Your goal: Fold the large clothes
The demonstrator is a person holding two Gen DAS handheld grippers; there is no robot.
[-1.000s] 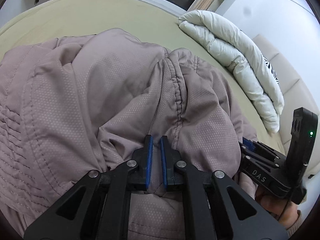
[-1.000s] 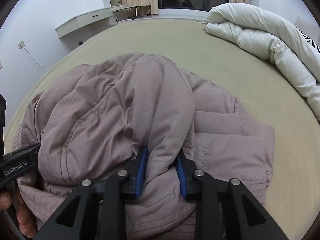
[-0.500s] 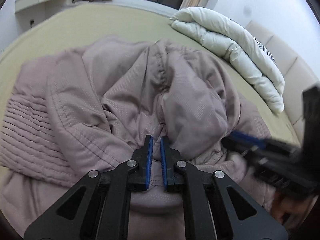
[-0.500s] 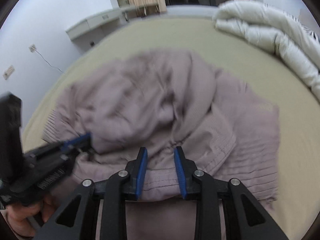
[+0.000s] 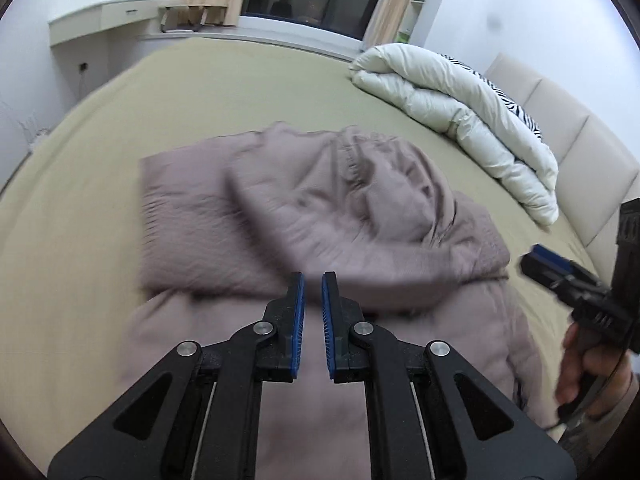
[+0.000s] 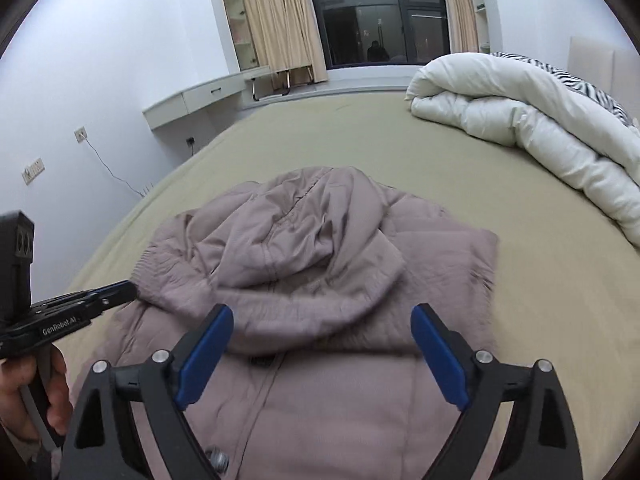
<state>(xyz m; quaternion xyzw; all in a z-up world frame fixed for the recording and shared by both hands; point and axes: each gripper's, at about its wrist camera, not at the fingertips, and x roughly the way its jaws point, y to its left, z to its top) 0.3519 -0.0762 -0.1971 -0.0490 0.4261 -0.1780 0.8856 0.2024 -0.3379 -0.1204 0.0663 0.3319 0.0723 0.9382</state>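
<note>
Jacket [image 6: 320, 264] lies on the bed [image 6: 480, 184]; beside it the "GenRobot.AI" left gripper [image 5: 313, 280] is nearly closed, empty; right gripper [image 6: 322, 320] is spread wide.

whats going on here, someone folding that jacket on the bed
Yes. A person holds a claw in each hand over a mauve puffer jacket lying on the tan bed. Its hood end is folded over the body. The right claw is wide open above it, gripping nothing. The left claw is nearly closed with nothing between its pads. A white duvet is bundled further up the bed.
</note>
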